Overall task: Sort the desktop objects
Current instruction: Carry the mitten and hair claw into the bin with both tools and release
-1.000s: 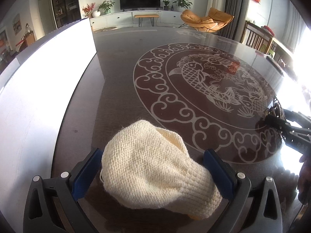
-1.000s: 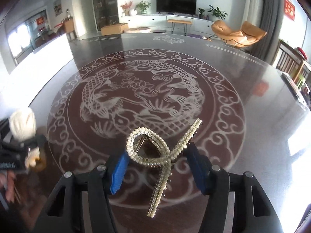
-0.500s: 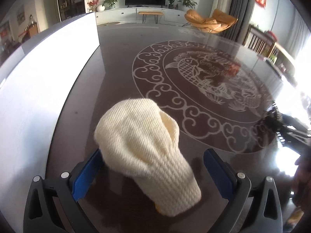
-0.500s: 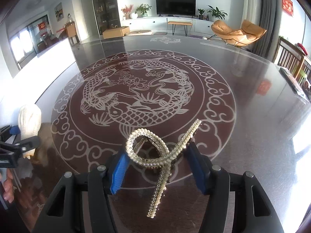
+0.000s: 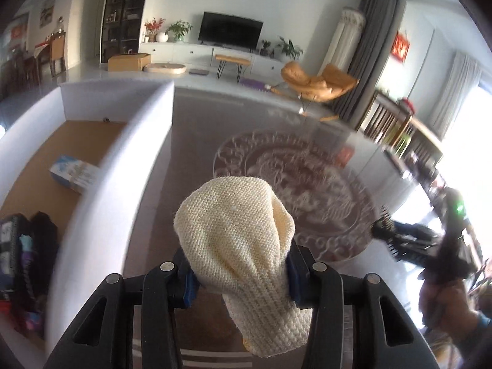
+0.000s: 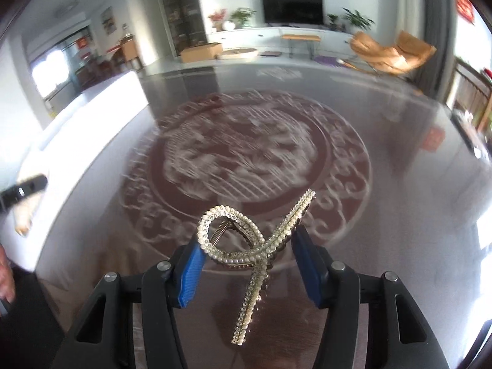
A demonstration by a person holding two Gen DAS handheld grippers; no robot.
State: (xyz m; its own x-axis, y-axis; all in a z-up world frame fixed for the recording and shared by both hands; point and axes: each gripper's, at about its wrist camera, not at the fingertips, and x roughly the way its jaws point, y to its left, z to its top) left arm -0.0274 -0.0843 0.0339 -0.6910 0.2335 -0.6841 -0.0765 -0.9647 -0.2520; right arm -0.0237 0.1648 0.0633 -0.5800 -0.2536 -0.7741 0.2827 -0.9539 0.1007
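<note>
Knit glove (image 5: 243, 246) first, since it's nearest: we've got the left gripper (image 5: 241, 276) clamped on it, jaws having just closed in, both blue pads pinching the cream knit at its narrow middle so the loose cuff dangles at 6 o'clock and the rounded end sticks up at 12. It looks clear of the table (image 5: 184, 184).

Over at 9 o'clock sits the white box (image 5: 129, 160), wall right beside us, with a blue-and-white packet (image 5: 75, 173) and dark stuff already inside, so we'd guess that's where the glove goes.

On the other side, our right gripper (image 6: 246, 261) is grasping the pearl hair clip (image 6: 246, 243). Its jaws have just been closing a touch, pads squeezing the clip body with the crossed strands poking up and down. We'd say it needs a gentle grip, being springy and slippery.

Farther out, at 12 o'clock, there's the carp pattern (image 6: 246, 153), blurred.
</note>
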